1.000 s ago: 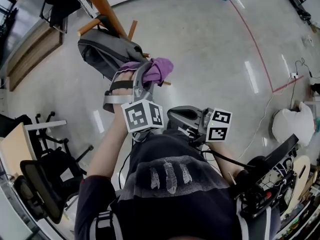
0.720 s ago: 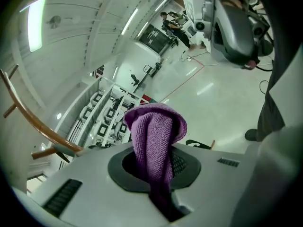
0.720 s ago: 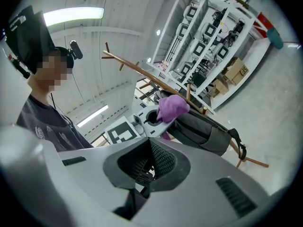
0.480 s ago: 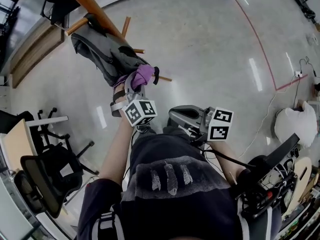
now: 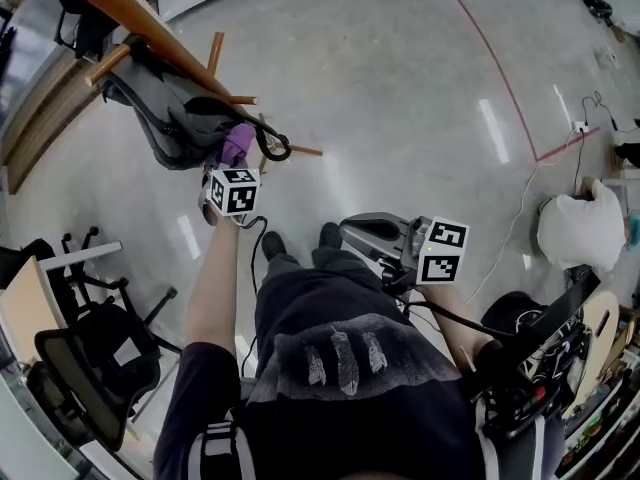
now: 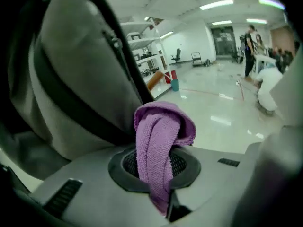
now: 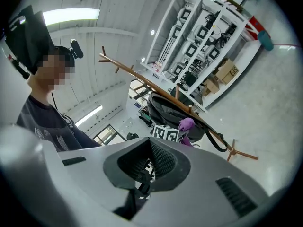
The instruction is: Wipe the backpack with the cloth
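A grey backpack hangs from a tilted wooden coat rack at the upper left of the head view. My left gripper is stretched out to the backpack's lower end and is shut on a purple cloth. In the left gripper view the cloth rises folded out of the shut jaws, right against the backpack's grey side. My right gripper stays close to the body, shut with nothing in it. The right gripper view shows the backpack and cloth from afar.
An office chair and a folding frame stand at the lower left. A white bag lies at the right, past a red floor line. Cables lie near the feet. Shelves line the far wall; people stand far off.
My left gripper has carried the cloth away from the body and to the left, down along the backpack, and the arm is now stretched out. The right gripper has not moved.
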Available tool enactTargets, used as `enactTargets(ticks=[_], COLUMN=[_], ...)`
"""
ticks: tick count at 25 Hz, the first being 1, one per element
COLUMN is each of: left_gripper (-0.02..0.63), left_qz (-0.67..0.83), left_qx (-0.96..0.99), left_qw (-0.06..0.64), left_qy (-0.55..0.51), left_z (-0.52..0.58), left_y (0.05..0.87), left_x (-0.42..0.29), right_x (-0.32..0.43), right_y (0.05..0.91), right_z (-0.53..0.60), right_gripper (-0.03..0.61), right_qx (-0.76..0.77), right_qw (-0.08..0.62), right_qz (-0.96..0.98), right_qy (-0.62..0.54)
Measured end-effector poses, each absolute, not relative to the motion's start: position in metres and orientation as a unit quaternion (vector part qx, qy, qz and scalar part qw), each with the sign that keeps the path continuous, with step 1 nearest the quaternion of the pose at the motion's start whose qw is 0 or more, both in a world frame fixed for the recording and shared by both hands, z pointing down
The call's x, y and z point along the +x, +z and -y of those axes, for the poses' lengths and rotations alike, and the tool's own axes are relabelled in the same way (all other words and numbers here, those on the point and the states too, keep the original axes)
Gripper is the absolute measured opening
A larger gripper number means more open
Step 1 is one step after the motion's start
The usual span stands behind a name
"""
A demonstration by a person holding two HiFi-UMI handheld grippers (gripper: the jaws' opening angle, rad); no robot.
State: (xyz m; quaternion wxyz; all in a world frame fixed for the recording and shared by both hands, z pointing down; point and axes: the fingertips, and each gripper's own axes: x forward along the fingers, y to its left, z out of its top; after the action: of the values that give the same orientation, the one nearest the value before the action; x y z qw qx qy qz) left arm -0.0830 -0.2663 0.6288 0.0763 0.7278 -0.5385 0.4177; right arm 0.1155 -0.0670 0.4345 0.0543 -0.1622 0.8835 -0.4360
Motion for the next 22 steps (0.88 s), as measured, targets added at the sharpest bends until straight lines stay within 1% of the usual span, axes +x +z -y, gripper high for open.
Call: enactTargets(ticks=[1,4,5,6,7,10,11,12,14,17,20,22], left_gripper=[0.048,0.048,0.048,0.048,0.048,0.048,0.046,0.046,0.046,0.046,0.046,0.046], left_qz=[0.540,0.530,0.525,0.518,0.507,0.436,0.412,0.395,0.375,0.355,0.336,0.320], left_qx=[0.734,0.753,0.757,0.759,0.758,0.733,0.723,0.717,0.715,0.728,0.746,0.744], left_qw=[0.092,0.111,0.106,0.084,0.040,-0.162,-0.213,-0.242,-0.265,-0.283,-0.277,-0.245], left_qy=[0.402,0.374,0.374,0.386,0.408,0.496,0.513,0.522,0.526,0.513,0.504,0.534], left_z=[0.269,0.272,0.270,0.268,0.265,0.251,0.246,0.243,0.239,0.227,0.201,0.190], left_y=[0.631,0.630,0.631,0.633,0.635,0.639,0.641,0.643,0.645,0.633,0.626,0.654], left_x=[-0.083,-0.075,-0.073,-0.071,-0.070,-0.056,-0.050,-0.043,-0.036,-0.035,-0.027,-0.032], right_x=[0.120,0.130,0.130,0.130,0.127,0.119,0.117,0.114,0.107,0.095,0.104,0.110], right_y=[0.435,0.437,0.438,0.439,0.440,0.443,0.443,0.443,0.442,0.436,0.431,0.432], right_z=[0.066,0.065,0.064,0.064,0.064,0.065,0.067,0.069,0.071,0.071,0.071,0.071], right_gripper=[0.003,0.003,0.003,0.003,0.003,0.003,0.003,0.003,0.003,0.003,0.003,0.003], right_qx=[-0.168,-0.186,-0.190,-0.192,-0.193,-0.188,-0.186,-0.184,-0.183,-0.180,-0.178,-0.181], right_qw=[0.054,0.055,0.056,0.057,0.057,0.055,0.053,0.051,0.047,0.046,0.052,0.056], right_qz=[-0.882,-0.878,-0.876,-0.875,-0.874,-0.877,-0.878,-0.879,-0.881,-0.884,-0.883,-0.879], right_qy=[-0.437,-0.438,-0.440,-0.441,-0.442,-0.438,-0.437,-0.436,-0.434,-0.428,-0.431,-0.437])
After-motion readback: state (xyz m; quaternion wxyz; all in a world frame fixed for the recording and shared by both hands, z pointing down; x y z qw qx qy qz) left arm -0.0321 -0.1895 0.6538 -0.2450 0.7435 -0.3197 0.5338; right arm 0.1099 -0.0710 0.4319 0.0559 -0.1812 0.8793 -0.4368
